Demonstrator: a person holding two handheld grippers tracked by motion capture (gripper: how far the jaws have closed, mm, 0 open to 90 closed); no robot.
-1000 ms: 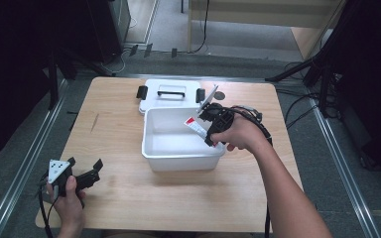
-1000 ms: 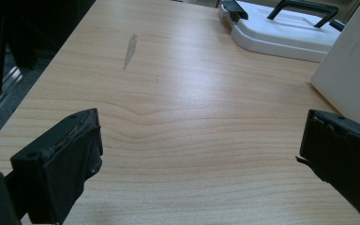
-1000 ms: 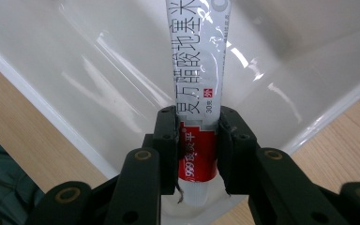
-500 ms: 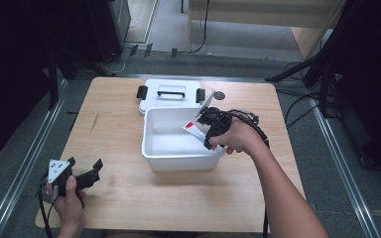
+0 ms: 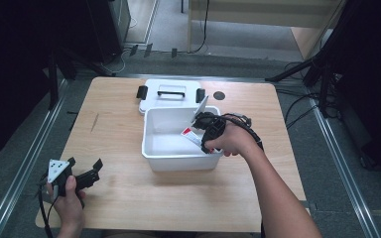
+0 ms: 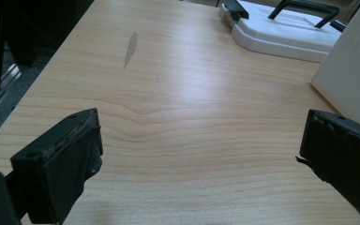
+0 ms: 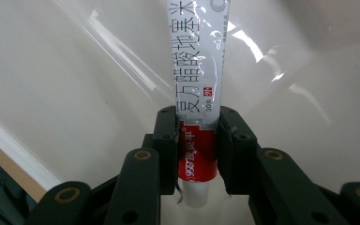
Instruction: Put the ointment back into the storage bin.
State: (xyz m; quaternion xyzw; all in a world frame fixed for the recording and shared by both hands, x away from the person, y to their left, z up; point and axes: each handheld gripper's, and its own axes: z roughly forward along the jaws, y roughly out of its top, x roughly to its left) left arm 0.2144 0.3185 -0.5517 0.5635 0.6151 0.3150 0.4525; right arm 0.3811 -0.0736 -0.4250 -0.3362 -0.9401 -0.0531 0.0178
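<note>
My right gripper (image 5: 202, 130) hangs over the right-hand wall of the open white plastic storage box (image 5: 164, 154), jaws clamped on a slim white-and-red ointment tube (image 5: 189, 134) that points down into the box. From the high view, the box sits about mid-table, a little toward the far edge, and its white lid with a black handle and black side clips (image 5: 170, 94) lies flat just behind it, touching or nearly so. My left gripper (image 5: 86, 174) rests low near the table's near left corner, well apart from the box.

In the left gripper view, my jaws stand wide apart with nothing between them, bare light wooden tabletop (image 6: 178, 117) ahead, the box's outer wall (image 6: 351, 79) at the right and the lid (image 6: 286, 33) beyond it toward the far edge.

In the right gripper view, the right gripper (image 7: 198, 145) pinches the tube (image 7: 198, 84) at its red band, cap end toward me, the printed white body reaching down against the glossy white inside of the box (image 7: 75, 93). I cannot tell whether the tube's tip touches the bottom.

As I judge it, the tube is carried in but not yet released; letting go, then fitting the lid, looks to be what remains.
</note>
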